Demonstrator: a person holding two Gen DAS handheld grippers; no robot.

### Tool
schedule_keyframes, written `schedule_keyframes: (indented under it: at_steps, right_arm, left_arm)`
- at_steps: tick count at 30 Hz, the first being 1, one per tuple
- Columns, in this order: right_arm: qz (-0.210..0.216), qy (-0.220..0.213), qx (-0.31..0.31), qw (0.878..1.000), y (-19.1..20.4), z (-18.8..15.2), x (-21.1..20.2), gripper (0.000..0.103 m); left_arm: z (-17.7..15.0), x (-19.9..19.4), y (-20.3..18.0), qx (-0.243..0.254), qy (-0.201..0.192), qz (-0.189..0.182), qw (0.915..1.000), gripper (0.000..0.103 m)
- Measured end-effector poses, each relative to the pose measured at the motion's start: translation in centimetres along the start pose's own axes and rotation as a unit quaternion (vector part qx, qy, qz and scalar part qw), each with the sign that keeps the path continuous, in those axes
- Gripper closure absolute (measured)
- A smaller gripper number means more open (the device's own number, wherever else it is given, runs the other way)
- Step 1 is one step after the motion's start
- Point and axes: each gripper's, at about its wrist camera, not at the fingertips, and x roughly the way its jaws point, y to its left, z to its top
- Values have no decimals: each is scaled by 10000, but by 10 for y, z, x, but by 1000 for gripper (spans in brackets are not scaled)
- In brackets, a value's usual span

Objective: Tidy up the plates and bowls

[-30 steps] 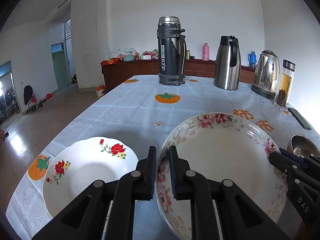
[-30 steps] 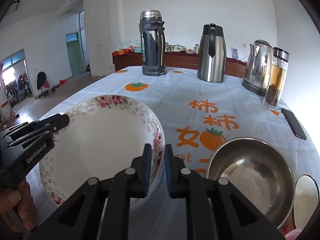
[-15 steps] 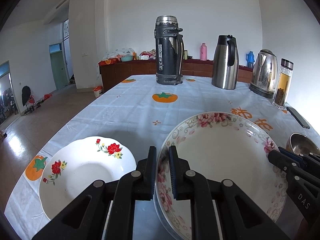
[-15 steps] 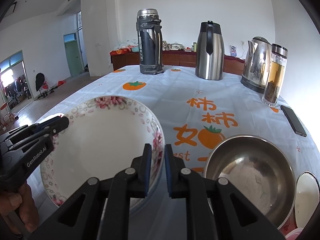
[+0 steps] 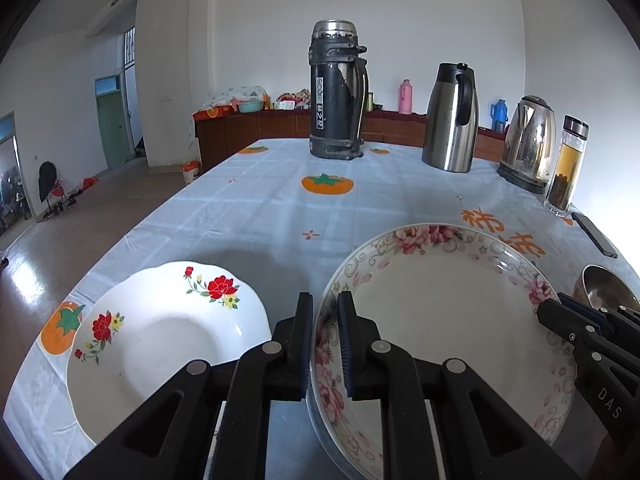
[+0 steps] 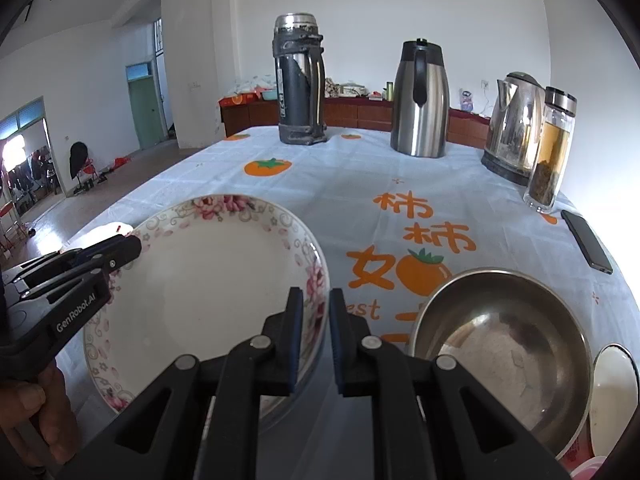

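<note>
A pink-flowered plate (image 5: pixel 444 312) is held between both grippers a little above the table. My left gripper (image 5: pixel 324 312) is shut on its left rim. My right gripper (image 6: pixel 316 308) is shut on its right rim; the plate also shows in the right wrist view (image 6: pixel 208 280). A second rim shows just under the plate. A white plate with red flowers (image 5: pixel 160 336) lies on the tablecloth to the left. A steel bowl (image 6: pixel 500 344) sits to the right.
At the far end stand a black thermos (image 5: pixel 336 92), a steel carafe (image 5: pixel 452 120), a kettle (image 5: pixel 528 144) and a tea bottle (image 5: pixel 568 164). A phone (image 6: pixel 586 240) lies at the right edge. A small white dish (image 6: pixel 614 392) sits by the steel bowl.
Both grippers have drawn back slightly with the flowered plate; the far objects look a little smaller and the red-flower plate shows more fully at left.
</note>
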Motion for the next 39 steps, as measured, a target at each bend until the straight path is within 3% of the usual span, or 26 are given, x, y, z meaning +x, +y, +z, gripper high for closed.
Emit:
schedule_keyframes:
  at_steps: [39]
  right_arm:
    - [-112, 326, -273, 9990, 8, 0, 11, 88]
  left_arm:
    - [-1, 14, 8, -160, 439, -71, 9989, 89]
